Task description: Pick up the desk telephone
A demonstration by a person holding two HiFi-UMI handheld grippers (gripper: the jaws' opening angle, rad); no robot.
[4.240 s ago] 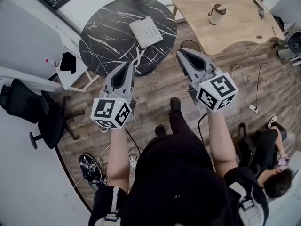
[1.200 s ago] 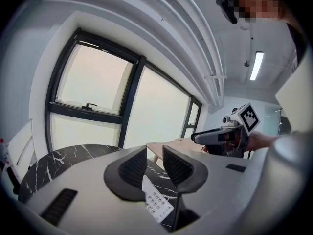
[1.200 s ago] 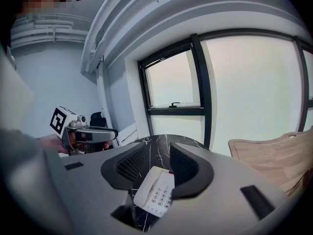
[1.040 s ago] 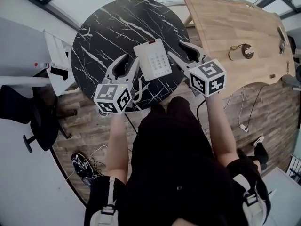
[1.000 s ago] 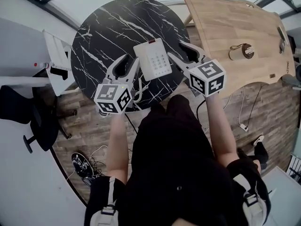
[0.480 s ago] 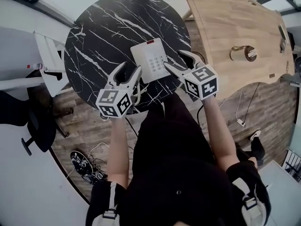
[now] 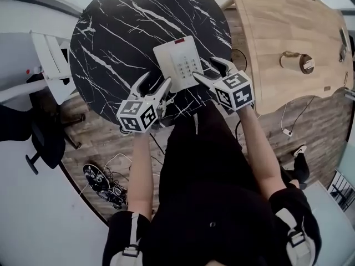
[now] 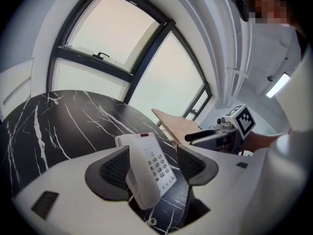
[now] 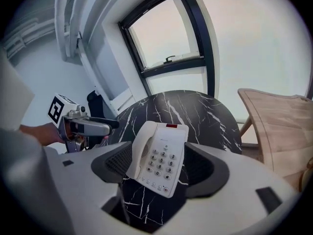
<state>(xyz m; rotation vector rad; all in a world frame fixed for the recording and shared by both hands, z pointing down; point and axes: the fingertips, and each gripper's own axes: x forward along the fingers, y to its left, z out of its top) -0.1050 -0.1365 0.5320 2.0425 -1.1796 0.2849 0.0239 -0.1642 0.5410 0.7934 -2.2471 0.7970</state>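
Note:
A white desk telephone (image 7: pixel 178 64) with handset and keypad lies on the round black marble table (image 7: pixel 116 32). My left gripper (image 7: pixel 154 82) hovers just off the phone's near left corner, and my right gripper (image 7: pixel 208 68) just off its near right edge. Both stand open, and their jaws have just been opening. In the left gripper view the telephone (image 8: pixel 146 173) shows in the gap ahead of the left gripper (image 8: pixel 153 166), with no pad pressing on it. The right gripper view shows the telephone (image 9: pixel 159 158) likewise in front of the right gripper (image 9: pixel 159 163), and the left gripper (image 9: pixel 80 126) beyond.
The phone's coiled cord (image 7: pixel 166 101) hangs over the table's near edge. A wooden table (image 7: pixel 277 21) with a cup-like thing (image 7: pixel 299 63) stands close on the right. A white rack (image 7: pixel 47 60) and a dark chair (image 7: pixel 36 140) are at the left, cables (image 7: pixel 105 184) on the floor.
Both grippers have come down towards the table and closer to the phone's near corners. Their jaws stand wider apart than a second ago. The phone has not moved.

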